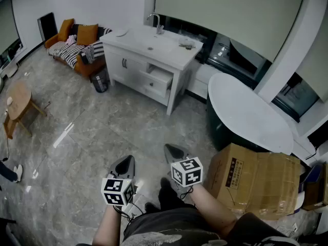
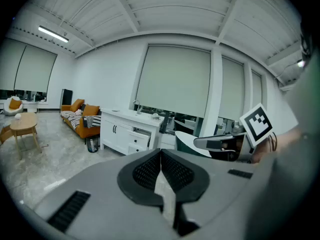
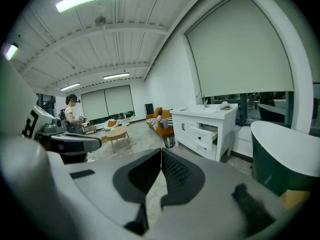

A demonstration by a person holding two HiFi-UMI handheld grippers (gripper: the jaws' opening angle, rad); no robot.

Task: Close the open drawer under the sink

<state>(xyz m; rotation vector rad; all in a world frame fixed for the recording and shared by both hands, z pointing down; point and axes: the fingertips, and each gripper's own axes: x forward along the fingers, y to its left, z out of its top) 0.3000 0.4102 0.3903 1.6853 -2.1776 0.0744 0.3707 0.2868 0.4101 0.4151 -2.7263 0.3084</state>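
White vanity (image 1: 134, 64) stands far off at my 12 o'clock, with the sink (image 1: 151, 47) set in its top. The open drawer (image 1: 159, 79) is the upper one on its right half, at about 4 o'clock from the basin. It is pulled partway out, and the drawer below it looks shut. A wide stretch of grey stone floor (image 1: 97, 132) lies between me and it, so I judge this to be the approach, with nothing touched yet.

My left gripper (image 1: 126, 162) and right gripper (image 1: 175, 152) both hang low in front of me, pointing towards the vanity. Each gripper's own view shows its fingers pressed together with nothing between them. They see the drawer only at a distance, at 11 o'clock from the left gripper (image 2: 161, 156) and at 2 o'clock from the right gripper (image 3: 161, 154).

Next I would walk across to the vanity, bring one gripper level with the drawer front and keep the fingers together. Then I would push squarely until the front sits flush. An off-centre push could skew the drawer on its runners.

As for writing, the cardboard box (image 1: 259, 182) at my 3 o'clock has dark print on its side, too small to read. The marker cubes (image 1: 187, 172) show only black-and-white squares. I see no brand.
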